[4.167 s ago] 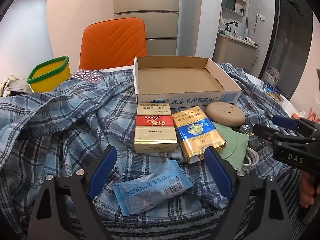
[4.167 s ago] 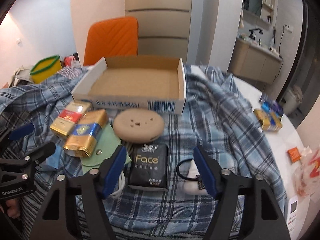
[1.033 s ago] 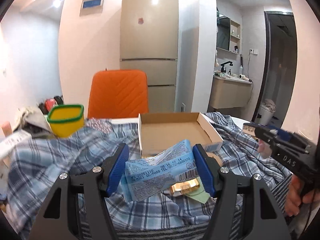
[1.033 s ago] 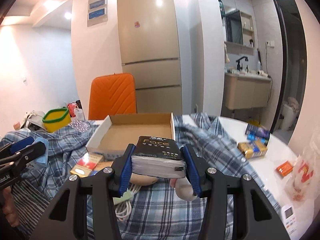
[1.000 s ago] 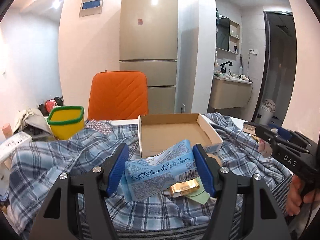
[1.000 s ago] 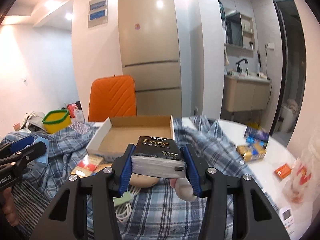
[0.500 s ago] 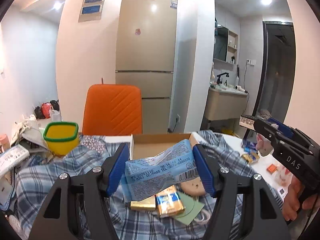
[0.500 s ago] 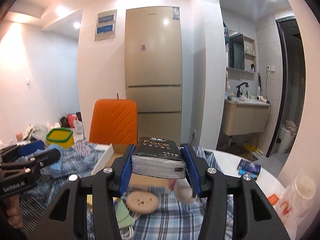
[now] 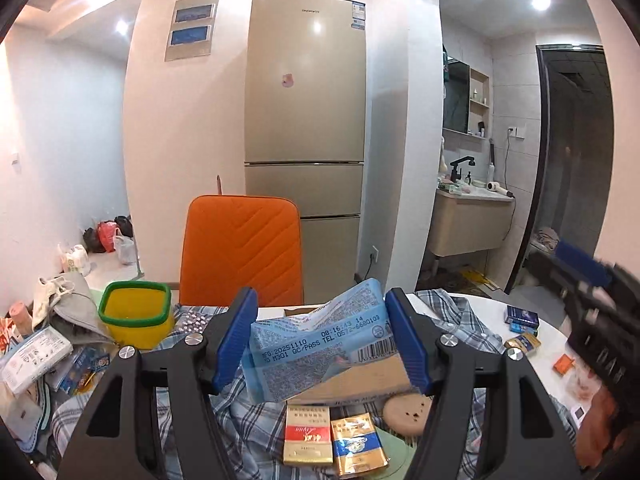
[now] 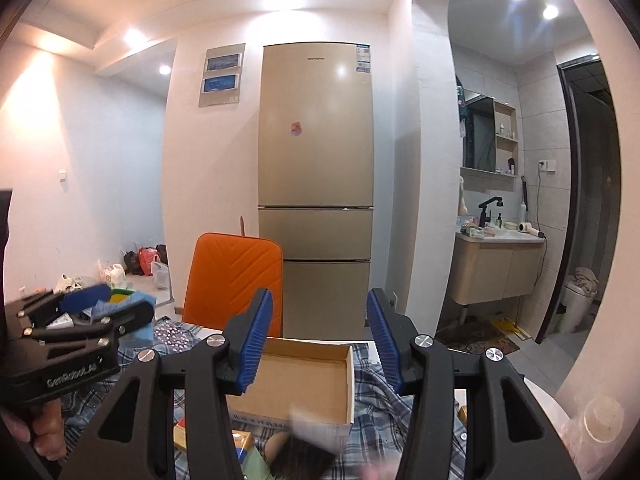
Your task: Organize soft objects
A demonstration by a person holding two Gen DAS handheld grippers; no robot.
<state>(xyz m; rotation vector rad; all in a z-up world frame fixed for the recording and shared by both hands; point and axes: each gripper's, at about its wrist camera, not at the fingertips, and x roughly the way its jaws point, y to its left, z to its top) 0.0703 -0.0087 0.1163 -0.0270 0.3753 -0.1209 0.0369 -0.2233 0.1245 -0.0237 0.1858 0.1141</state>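
One pale blue wipes packet (image 9: 320,350) is clamped between the blue pads of the left claw (image 9: 322,344), held up above the worktop with its printed date code and barcode facing the camera (the packet sits crumpled and slightly tilted). Directly below and beyond this claw lies the open cardboard box (image 9: 360,380), partly hidden by the packet. Nearer than the box, under the claw, a red-and-gold carton (image 9: 308,434) and a blue-and-gold carton (image 9: 358,448) lie side by side on the plaid cloth (image 9: 248,432). A round tan disc (image 9: 406,410) rests just to the right of them, touching a pale green pouch (image 9: 396,454).

The right claw (image 10: 320,338) has its jaws spread apart with nothing between the pads. Below it, in the right wrist view, a blurred dark item (image 10: 304,452) shows just in front of the box (image 10: 304,380); its identity cannot be told. The box sits directly ahead of and beneath this claw, its interior bare in this view.

To the left of the left claw stands a yellow bin with a green rim (image 9: 136,316), beside a heap of grey cloth and packets. Straight ahead of both claws is an orange chair (image 9: 240,252), and behind it a tall gold refrigerator (image 9: 306,120). To the right, beyond the worktop edge, a washbasin cabinet (image 9: 472,224) stands against the tiled wall.
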